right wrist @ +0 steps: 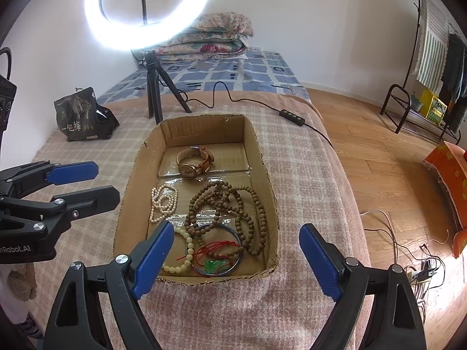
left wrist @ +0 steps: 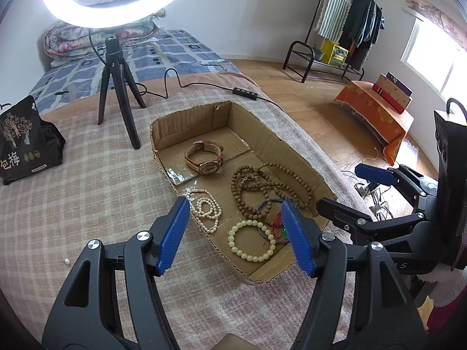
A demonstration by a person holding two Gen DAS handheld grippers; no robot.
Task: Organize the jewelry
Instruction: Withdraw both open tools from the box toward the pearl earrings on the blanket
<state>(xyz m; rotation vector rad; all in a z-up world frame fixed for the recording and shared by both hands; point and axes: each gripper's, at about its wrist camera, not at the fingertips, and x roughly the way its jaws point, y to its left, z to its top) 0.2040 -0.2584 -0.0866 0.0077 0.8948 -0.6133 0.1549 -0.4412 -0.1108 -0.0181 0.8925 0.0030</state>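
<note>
A bedroom in a home, bed with blue checked sheet (right wrist: 233, 73), folded flowery quilts (right wrist: 216, 33), black metal clothes rack with hanging clothes (left wrist: 359, 14), wooden floor (right wrist: 379, 160)

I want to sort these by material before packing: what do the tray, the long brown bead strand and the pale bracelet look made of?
Tray: corrugated cardboard, matte brown, fluted cut edges, glossy tape on the floor.
Long brown bead strand: likely wood or seed, dull and slightly rough-looking.
Pale bracelet: smooth, faintly translucent cream-green beads, perhaps jade, glass or resin; the pictures cannot settle which.

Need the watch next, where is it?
The watch lies in the cardboard box, at its far end, beyond the pearl strand and brown bead necklace.
</note>
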